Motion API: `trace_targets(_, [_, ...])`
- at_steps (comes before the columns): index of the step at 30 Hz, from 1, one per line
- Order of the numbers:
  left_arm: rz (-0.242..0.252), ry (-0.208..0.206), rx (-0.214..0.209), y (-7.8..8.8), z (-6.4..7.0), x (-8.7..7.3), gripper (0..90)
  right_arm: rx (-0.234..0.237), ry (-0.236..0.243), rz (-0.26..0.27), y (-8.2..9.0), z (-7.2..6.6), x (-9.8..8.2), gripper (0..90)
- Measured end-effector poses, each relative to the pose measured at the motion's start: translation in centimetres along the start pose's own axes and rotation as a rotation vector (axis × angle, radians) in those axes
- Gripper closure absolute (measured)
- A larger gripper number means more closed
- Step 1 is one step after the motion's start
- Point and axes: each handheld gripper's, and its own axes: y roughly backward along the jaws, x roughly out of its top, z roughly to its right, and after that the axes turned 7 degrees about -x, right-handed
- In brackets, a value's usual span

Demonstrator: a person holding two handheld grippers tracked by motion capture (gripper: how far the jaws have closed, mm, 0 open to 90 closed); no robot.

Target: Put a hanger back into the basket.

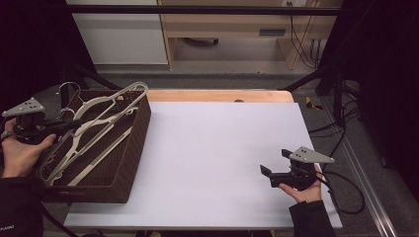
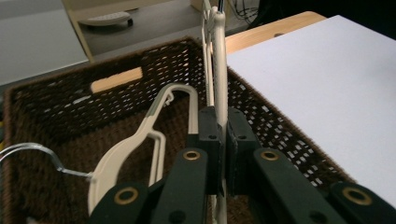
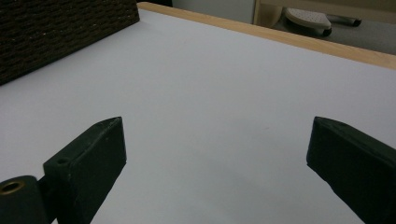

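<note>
Left gripper [image 2: 223,154] had jaws clenched on a cream hanger [image 2: 219,70] over the wicker basket [image 1: 133,148]. Right gripper [image 1: 274,167] hovered above the white worktop [image 1: 217,153], jaws released.

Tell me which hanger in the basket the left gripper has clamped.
The cream hanger standing on edge between the left gripper's shut jaws, reaching toward the wicker basket's far rim. The others lie loose inside, ungripped.

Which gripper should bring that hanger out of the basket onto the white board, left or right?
Left, most likely. The left gripper is already shut on a cream hanger over the wicker basket. The right gripper is open, holding nothing, above the white board well away from the basket.
</note>
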Motion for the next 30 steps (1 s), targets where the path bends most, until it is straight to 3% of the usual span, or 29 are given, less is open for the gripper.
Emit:
trace_targets(6, [-0.016, 0.014, -0.004, 0.3, -1.0, -1.0, 86.6, 0.0, 0.001, -0.001, 0.0, 0.0, 0.0, 5.2])
trace_targets(9, [-0.055, 0.016, 0.009, 0.2, -1.0, -1.4, 86.6, -0.001, 0.006, -0.003, 0.0, 0.0, 0.0, 5.2])
trace_targets(14, [-0.077, 0.039, -0.011, -0.7, -0.9, -1.9, 86.5, -0.004, 0.003, -0.003, -0.1, 0.0, 0.0, 5.1])
trace_targets(19, [-0.088, 0.092, -0.032, -2.3, -1.0, -3.5, 86.2, -0.001, 0.005, -0.003, 0.0, 0.0, 0.0, 5.1])
trace_targets(24, [-0.132, 0.184, -0.059, -3.8, -1.7, -5.3, 85.1, -0.001, 0.007, -0.005, -0.1, 0.0, 0.0, 5.1])
trace_targets(28, [-0.131, 0.225, -0.024, -3.7, -2.4, -6.6, 83.9, 0.001, -0.002, -0.005, -0.1, 0.0, 0.0, 5.2])
trace_targets(30, [-0.107, 0.241, 0.005, -3.6, -2.5, -6.7, 83.0, 0.001, 0.0, -0.008, -0.2, -0.1, 0.0, 5.2])
